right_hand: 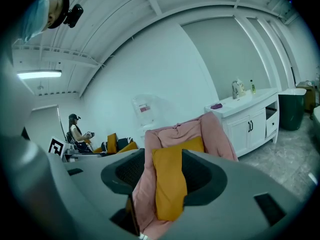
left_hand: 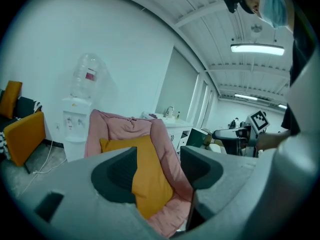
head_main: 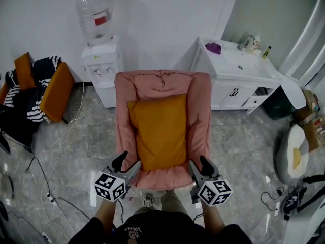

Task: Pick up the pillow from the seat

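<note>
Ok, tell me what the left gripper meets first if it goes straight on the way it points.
Most likely the orange pillow, seen between the open jaws of the left gripper; the pink seat lies just below it, so depth leaves some doubt.

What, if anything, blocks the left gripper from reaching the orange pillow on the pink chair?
Likely yes, it can reach: nothing stands between the left gripper and the orange pillow. Its open jaws sit at the pink chair's front edge.
</note>
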Tool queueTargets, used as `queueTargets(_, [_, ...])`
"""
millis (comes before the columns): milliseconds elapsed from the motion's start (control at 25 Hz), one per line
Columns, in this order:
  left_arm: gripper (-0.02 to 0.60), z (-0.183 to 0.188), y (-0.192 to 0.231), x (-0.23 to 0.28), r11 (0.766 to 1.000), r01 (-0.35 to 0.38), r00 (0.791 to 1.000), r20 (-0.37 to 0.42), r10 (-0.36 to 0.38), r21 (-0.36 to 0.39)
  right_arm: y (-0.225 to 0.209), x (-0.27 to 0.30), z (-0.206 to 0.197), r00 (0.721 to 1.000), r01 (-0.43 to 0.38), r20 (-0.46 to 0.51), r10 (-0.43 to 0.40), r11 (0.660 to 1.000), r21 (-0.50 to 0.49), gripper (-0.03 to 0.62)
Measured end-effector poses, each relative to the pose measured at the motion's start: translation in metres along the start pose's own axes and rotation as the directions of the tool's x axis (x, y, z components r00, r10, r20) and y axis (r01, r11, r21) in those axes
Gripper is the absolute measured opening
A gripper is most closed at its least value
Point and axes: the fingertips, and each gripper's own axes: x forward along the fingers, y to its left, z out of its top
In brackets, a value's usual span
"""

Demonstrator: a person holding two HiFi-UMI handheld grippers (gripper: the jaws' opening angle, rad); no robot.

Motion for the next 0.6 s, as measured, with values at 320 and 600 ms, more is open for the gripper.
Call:
queueTargets(320, [0.266, -0.013, 0.017, 0.043, 0.991, -0.106, 0.994, -0.024, 0.104, -0.084, -0.048, 0.042, -0.001, 0.995, -0.044, -0.093, 0.042, 0.999, -0.021, 0.219])
queueTargets(600, [0.266, -0.042, 0.027, 0.083, 0.980, -0.152, 0.985, -0.108, 0.138, -0.131, -0.084, 0.088, -0.009, 0.983, -0.078, -0.167, 0.072, 0.996, -0.033, 0.219])
